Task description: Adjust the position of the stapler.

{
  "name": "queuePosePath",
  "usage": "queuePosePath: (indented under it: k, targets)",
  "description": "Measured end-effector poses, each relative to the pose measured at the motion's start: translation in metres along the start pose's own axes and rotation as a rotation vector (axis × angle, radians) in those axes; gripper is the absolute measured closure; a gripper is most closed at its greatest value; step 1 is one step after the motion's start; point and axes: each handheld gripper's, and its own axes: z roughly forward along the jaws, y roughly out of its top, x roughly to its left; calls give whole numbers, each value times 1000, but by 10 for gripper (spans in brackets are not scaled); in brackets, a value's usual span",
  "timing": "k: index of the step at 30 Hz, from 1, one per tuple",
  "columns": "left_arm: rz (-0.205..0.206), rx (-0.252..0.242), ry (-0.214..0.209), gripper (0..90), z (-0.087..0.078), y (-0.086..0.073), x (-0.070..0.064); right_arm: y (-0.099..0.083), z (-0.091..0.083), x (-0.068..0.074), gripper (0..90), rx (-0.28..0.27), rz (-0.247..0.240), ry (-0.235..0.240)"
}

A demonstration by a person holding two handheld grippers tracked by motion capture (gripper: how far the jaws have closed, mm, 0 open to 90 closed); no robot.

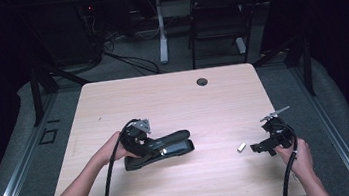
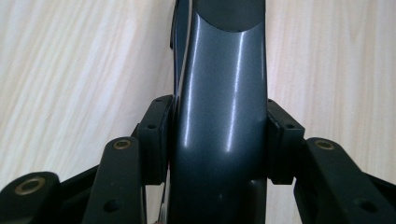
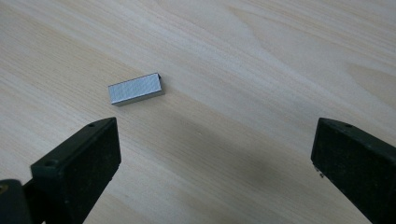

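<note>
A black stapler (image 1: 166,148) lies on the wooden table (image 1: 172,98), left of centre. My left gripper (image 1: 143,143) is shut on its rear part; in the left gripper view the pads (image 2: 156,135) press both sides of the stapler's dark glossy top arm (image 2: 219,116). A small silver block of staples (image 1: 241,147) lies on the table to the right. My right gripper (image 1: 261,146) is open just right of it, low over the table. In the right gripper view the staple block (image 3: 136,88) lies ahead of the left jaw, outside the gap of the right gripper (image 3: 215,158).
A round cable hole (image 1: 202,81) sits near the table's far edge. Beyond the table stand a black chair (image 1: 218,17) and a white desk leg (image 1: 161,29), with cables on the floor. Dark metal frame posts (image 1: 35,90) flank the table.
</note>
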Motion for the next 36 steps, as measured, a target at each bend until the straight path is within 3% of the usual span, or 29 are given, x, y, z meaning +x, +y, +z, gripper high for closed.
queuePosePath:
  k: [5,13,15,22,36]
  targets:
    - [53,3,-33,520,8,10,-6,0,1,0,12,-1,-4,1]
    - [105,11,-89,519,18,24,-15,0,2,0,12,2,-3,3]
    - [114,6,-87,519,21,27,-18,0,2,0,12,6,-4,2]
    - [114,2,-82,518,25,30,-23,0,3,-1,12,10,-5,6]
    - [135,-26,-114,517,27,29,-23,0,2,0,12,11,-12,1]
